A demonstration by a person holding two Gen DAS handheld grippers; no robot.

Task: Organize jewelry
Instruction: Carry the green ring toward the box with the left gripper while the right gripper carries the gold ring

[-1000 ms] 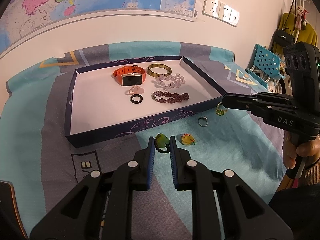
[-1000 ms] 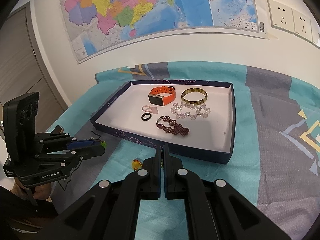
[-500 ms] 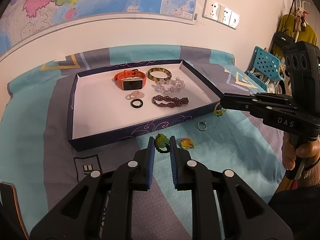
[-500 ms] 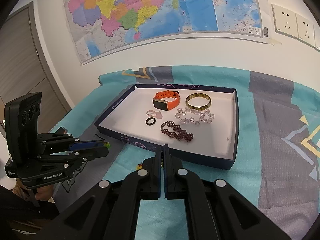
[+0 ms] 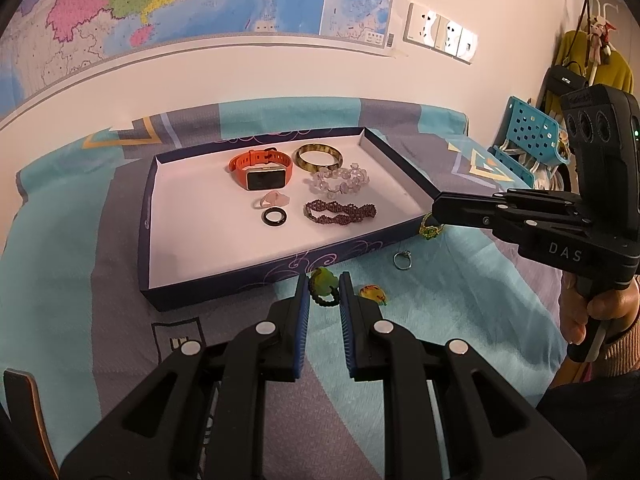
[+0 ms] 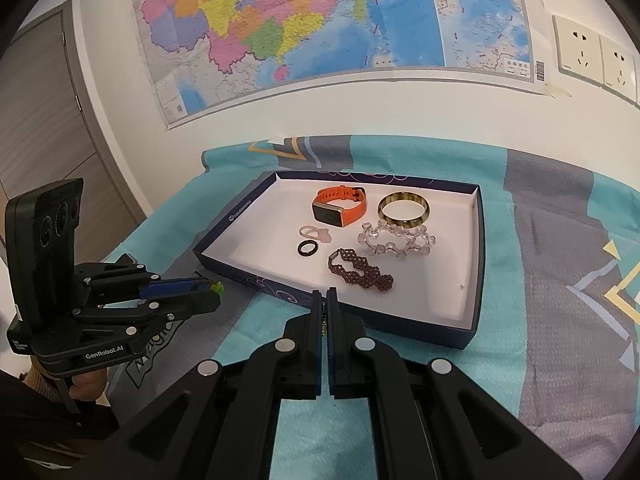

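Observation:
A navy tray (image 5: 145, 240) with a white floor holds an orange watch (image 5: 260, 168), a brown bangle (image 5: 319, 157), a clear bead bracelet (image 5: 338, 180), a dark red bracelet (image 5: 340, 211), a pink ring (image 5: 272, 200) and a black ring (image 5: 275, 217). My left gripper (image 5: 323, 290) is shut on a green-charm ring (image 5: 322, 281), held above the cloth in front of the tray. My right gripper (image 6: 324, 304) is shut on a green and gold ring (image 5: 430, 230) near the tray's front right corner. A silver ring (image 5: 402, 260) and a yellow charm (image 5: 372, 293) lie on the cloth.
The tray sits on a teal and grey cloth (image 5: 460, 300) against a white wall with a map (image 6: 320, 20). A blue perforated basket (image 5: 528, 136) stands at the right. A door (image 6: 40, 120) is at the left.
Both grippers have risen and pulled back a little with their rings; the tray looks smaller and farther in both views. The grips are unchanged.

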